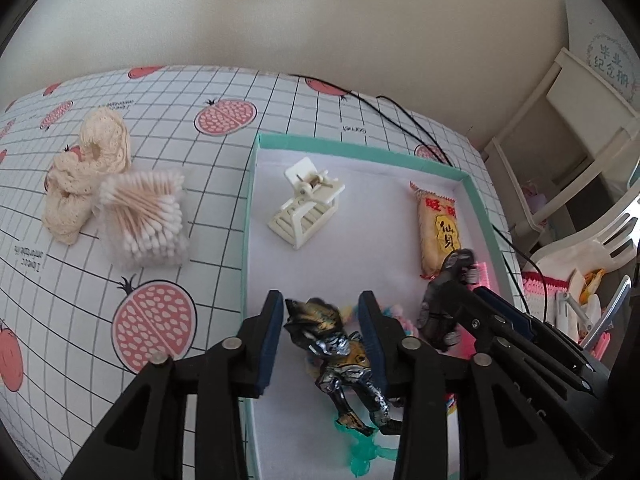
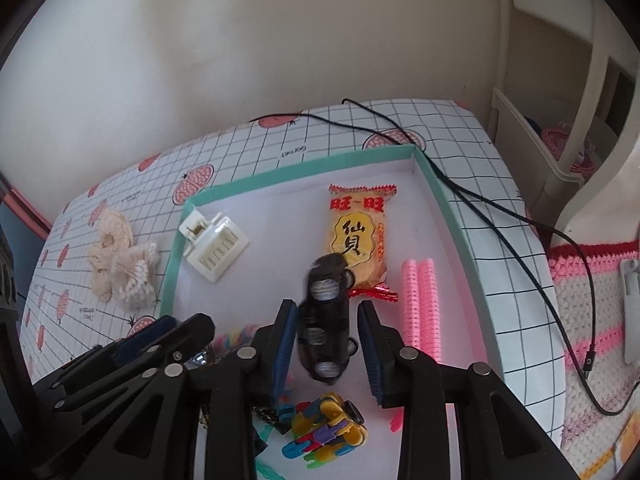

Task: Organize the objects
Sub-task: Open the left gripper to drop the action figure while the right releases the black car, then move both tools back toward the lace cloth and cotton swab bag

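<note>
A teal-rimmed white box (image 1: 250, 220) (image 2: 304, 170) lies on the pomegranate-print tablecloth. My left gripper (image 1: 320, 300) stands open over the box's near end, with a black-and-gold action figure (image 1: 340, 352) lying slanted between its fingers on a teal stand (image 1: 360, 452). My right gripper (image 2: 327, 306) (image 1: 472, 292) is open around a blurred black toy car (image 2: 324, 320) (image 1: 448, 300); the car rests against the left pad with a gap on the right. In the box lie a white claw clip (image 1: 306, 208) (image 2: 214, 246), a yellow snack packet (image 1: 438, 232) (image 2: 358, 240), pink rollers (image 2: 420, 304) and a colourful block toy (image 2: 324, 432).
Left of the box on the cloth sit a clear tub of cotton swabs (image 1: 144, 220) (image 2: 136, 280) and a cream crocheted piece (image 1: 88, 168) (image 2: 110, 236). A black cable (image 2: 480, 200) runs over the box's far right corner. White shelving (image 1: 560, 140) stands beyond the table's right edge.
</note>
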### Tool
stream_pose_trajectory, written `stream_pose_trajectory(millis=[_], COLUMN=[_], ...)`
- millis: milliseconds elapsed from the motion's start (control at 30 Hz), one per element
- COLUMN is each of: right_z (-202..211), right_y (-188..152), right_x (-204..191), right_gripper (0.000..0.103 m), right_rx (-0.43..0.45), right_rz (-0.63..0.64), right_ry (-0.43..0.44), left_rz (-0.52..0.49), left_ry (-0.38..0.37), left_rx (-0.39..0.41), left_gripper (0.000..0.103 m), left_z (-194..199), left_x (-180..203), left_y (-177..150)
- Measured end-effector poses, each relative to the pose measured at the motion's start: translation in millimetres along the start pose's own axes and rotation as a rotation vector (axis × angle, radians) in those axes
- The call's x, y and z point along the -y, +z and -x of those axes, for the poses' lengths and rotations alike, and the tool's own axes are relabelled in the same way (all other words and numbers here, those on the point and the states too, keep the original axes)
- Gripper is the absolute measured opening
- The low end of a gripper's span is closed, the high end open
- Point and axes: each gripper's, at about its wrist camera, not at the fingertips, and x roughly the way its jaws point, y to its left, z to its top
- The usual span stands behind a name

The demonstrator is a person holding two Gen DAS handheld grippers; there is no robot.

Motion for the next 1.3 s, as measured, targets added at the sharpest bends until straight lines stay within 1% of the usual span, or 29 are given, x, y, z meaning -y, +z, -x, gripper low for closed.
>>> stream_pose_trajectory(millis=[67, 200, 300, 400, 433, 467, 500, 533, 600, 633, 667, 700, 767, 800, 833, 867, 933, 1033, 1300], right_z=[3.5, 12.7, 18.2, 21.5, 21.8, 21.9, 21.7, 21.3, 20.2, 19.4, 18.0, 17.4, 15.1, 14.3, 13.5, 12.8, 11.6, 10.7, 8.3], right_y=[1.0, 3.1, 4.8, 5.6, 5.8, 5.7, 5.7, 6.0, 5.7, 5.5, 5.7, 5.2, 5.1, 5.0, 5.0, 4.9, 4.3, 3.1, -0.8], right_x=[0.4, -3.0, -4.9, -6.2, -6.3, -6.8, -7.0, -6.7, -5.9, -5.6, -5.7, -5.4, -5.0, -4.6, -4.6, -4.8, -5.5, -6.7, -11.3], right_gripper=[0.036, 0.036, 0.036, 0.036, 0.035, 0.035, 0.038, 0.046, 0.052, 0.056, 0.060, 0.065, 0.069, 0.073, 0.078, 0.081, 0.094, 0.102, 0.103], right_rx=[0.006, 0.031, 0.046, 0.059, 0.061, 0.065, 0.069, 0.071, 0.071, 0.072, 0.071, 0.072, 0.072, 0.073, 0.074, 0.075, 0.078, 0.082, 0.081], right_rz=[-0.002, 0.012, 0.012, 0.016, 0.019, 0.023, 0.024, 0.022, 0.019, 0.019, 0.020, 0.021, 0.022, 0.020, 0.019, 0.021, 0.025, 0.027, 0.035], right_ry=[0.004, 0.008, 0.010, 0.007, 0.005, 0.002, -0.004, -0.007, -0.005, -0.006, -0.011, -0.014, -0.017, -0.019, -0.020, -0.020, -0.022, -0.025, -0.040], left_rz=[0.004, -0.004, -0.019, -0.026, -0.025, -0.024, -0.019, -0.015, -0.004, 0.000, 0.006, 0.011, 0.020, 0.025, 0.030, 0.034, 0.035, 0.033, 0.033], left_ry=[-0.011, -0.016, -0.005, 0.028, 0.037, 0.046, 0.059, 0.067, 0.086, 0.092, 0.100, 0.105, 0.116, 0.122, 0.128, 0.132, 0.137, 0.146, 0.143], left_rx=[0.008, 0.036, 0.063, 0.086, 0.089, 0.092, 0.098, 0.103, 0.112, 0.113, 0.117, 0.122, 0.131, 0.136, 0.140, 0.142, 0.144, 0.157, 0.184], left_gripper=[0.046, 0.046, 0.046, 0.047, 0.048, 0.056, 0.064, 0.066, 0.071, 0.074, 0.080, 0.086, 0.092, 0.095, 0.096, 0.097, 0.097, 0.097, 0.097], left_z=[4.9, 16.2, 23.6, 26.5, 26.6, 26.7, 26.3, 26.4, 25.8, 26.4, 26.3, 26.5, 25.6, 26.2, 26.2, 25.9, 25.7, 26.9, 34.2], left_x=[-0.5, 1.0, 2.3, -0.3, -1.6, -2.7, -5.4, -6.7, -12.0, -14.3, -16.8, -19.3, -24.8, -27.6, -30.2, -32.1, -35.2, -38.7, -53.6], left_y=[1.5, 5.9, 10.1, 14.5, 15.2, 15.4, 16.2, 15.7, 17.6, 18.2, 18.9, 19.1, 19.8, 20.0, 20.6, 21.4, 22.9, 24.1, 33.3])
